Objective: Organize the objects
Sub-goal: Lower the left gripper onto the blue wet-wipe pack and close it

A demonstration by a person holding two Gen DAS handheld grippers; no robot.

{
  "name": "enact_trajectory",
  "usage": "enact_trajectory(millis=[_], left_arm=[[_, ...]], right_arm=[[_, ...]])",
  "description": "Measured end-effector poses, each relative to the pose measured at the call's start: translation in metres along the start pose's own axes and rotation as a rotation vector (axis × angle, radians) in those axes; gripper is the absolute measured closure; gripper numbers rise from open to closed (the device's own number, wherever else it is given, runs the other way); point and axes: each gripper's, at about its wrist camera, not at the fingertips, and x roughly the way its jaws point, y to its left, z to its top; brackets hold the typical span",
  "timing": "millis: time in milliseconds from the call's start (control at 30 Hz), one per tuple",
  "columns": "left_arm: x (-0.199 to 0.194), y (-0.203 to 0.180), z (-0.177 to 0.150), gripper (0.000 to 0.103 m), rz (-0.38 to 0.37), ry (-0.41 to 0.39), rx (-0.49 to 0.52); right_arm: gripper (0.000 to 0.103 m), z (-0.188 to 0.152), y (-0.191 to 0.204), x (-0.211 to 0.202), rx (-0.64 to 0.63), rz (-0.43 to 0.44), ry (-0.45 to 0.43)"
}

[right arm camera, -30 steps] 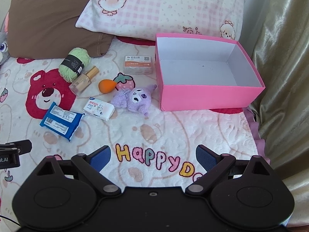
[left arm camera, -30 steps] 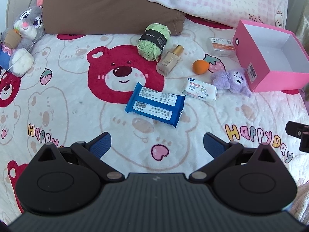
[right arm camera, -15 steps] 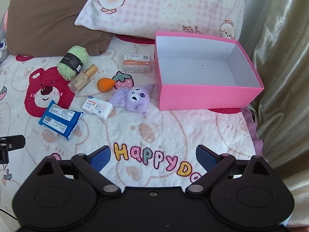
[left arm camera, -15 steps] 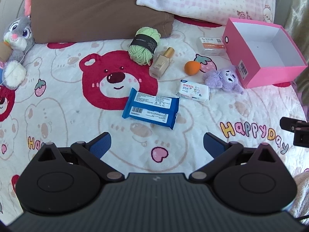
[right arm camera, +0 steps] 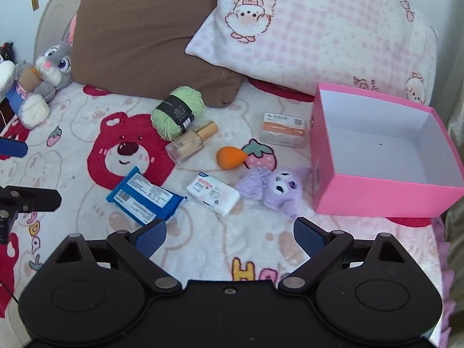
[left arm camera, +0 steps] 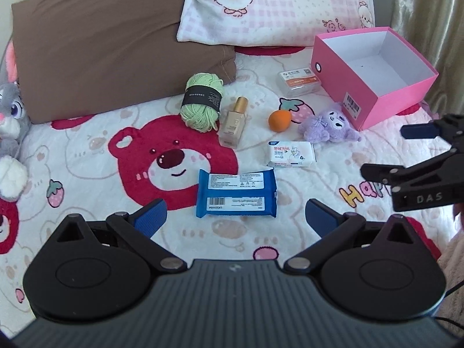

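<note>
An open, empty pink box [left arm camera: 374, 95] [right arm camera: 385, 185] stands at the right on the bed. Left of it lie a purple plush [left arm camera: 327, 121] [right arm camera: 272, 188], an orange sponge [left arm camera: 279, 120] [right arm camera: 229, 157], a white wipes pack [left arm camera: 291, 153] [right arm camera: 213, 192], a blue wipes pack [left arm camera: 236, 197] [right arm camera: 145, 197], a foundation bottle [left arm camera: 233, 123] [right arm camera: 191, 142], green yarn [left arm camera: 201, 105] [right arm camera: 177, 112] and a clear case [left arm camera: 298, 82] [right arm camera: 282, 129]. My left gripper [left arm camera: 235, 217] is open just before the blue pack. My right gripper [right arm camera: 229, 233] is open and empty, before the white pack and plush.
A brown pillow [left arm camera: 110, 58] and a pink checked pillow [right arm camera: 313, 32] lie at the head of the bed. A grey bunny plush [right arm camera: 43, 78] sits far left. A curtain [left arm camera: 429, 14] hangs at the right edge.
Both grippers have moved forward toward the objects and closer to each other. The right gripper now shows largely in the left wrist view. Jaws stay open.
</note>
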Motion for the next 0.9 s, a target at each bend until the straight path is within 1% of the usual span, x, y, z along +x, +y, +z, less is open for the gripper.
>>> enact_trajectory(millis=[33,67,100,167,200,233,267,300,333,367,433,500,600,633,800,867,900], left_arm=[[0.006,0.003,0.000,0.000,-0.014,-0.003,-0.003],[0.012,0.006,0.001,0.000,-0.013,-0.004,0.004],[0.019,0.008,0.001,0.000,0.002,-0.005,0.014],[0.034,0.013,0.002,0.000,0.005,-0.007,0.023],[0.042,0.018,0.003,0.000,0.006,-0.007,0.022],[0.050,0.022,0.004,0.000,-0.003,-0.002,0.020],[0.057,0.026,0.006,0.000,-0.024,0.010,0.022],[0.069,0.029,0.008,0.000,-0.058,0.038,0.039],[0.078,0.032,0.010,0.001,-0.074,0.057,0.046],[0.088,0.036,0.012,0.001,-0.087,0.068,0.047],[0.105,0.041,0.015,0.001,-0.096,0.096,0.053],[0.121,0.045,0.017,0.002,-0.082,0.122,0.060],[0.140,0.049,0.015,0.002,-0.078,0.134,0.068],[0.147,0.050,0.014,0.003,-0.082,0.151,0.065],[0.172,0.062,0.008,0.006,-0.108,0.195,-0.011],[0.179,0.071,0.007,0.008,-0.129,0.192,-0.063],[0.183,0.074,0.006,0.009,-0.136,0.185,-0.086]], right_arm=[[0.007,-0.003,0.002,0.006,0.012,0.020,-0.030],[0.007,-0.005,0.006,0.013,0.016,0.017,-0.057],[0.007,-0.006,0.011,0.021,0.003,0.005,-0.069],[0.007,-0.003,0.022,0.040,-0.047,0.001,-0.039],[0.009,-0.002,0.027,0.051,-0.069,0.001,-0.011],[0.011,-0.001,0.031,0.058,-0.078,0.008,-0.003],[0.012,-0.001,0.034,0.064,-0.074,0.031,-0.004],[0.013,0.000,0.036,0.067,-0.060,0.066,-0.022],[0.015,-0.001,0.037,0.069,-0.032,0.124,-0.046],[0.017,-0.001,0.040,0.073,-0.018,0.141,-0.043],[0.017,-0.002,0.046,0.083,-0.030,0.113,-0.032],[0.017,-0.006,0.047,0.093,-0.023,0.128,-0.014],[0.017,-0.013,0.042,0.107,0.039,0.162,0.023],[0.017,-0.015,0.041,0.112,0.054,0.174,0.041],[0.017,-0.023,0.044,0.133,0.094,0.223,0.092],[0.021,-0.025,0.048,0.141,0.094,0.246,0.115],[0.025,-0.025,0.050,0.145,0.092,0.255,0.123]])
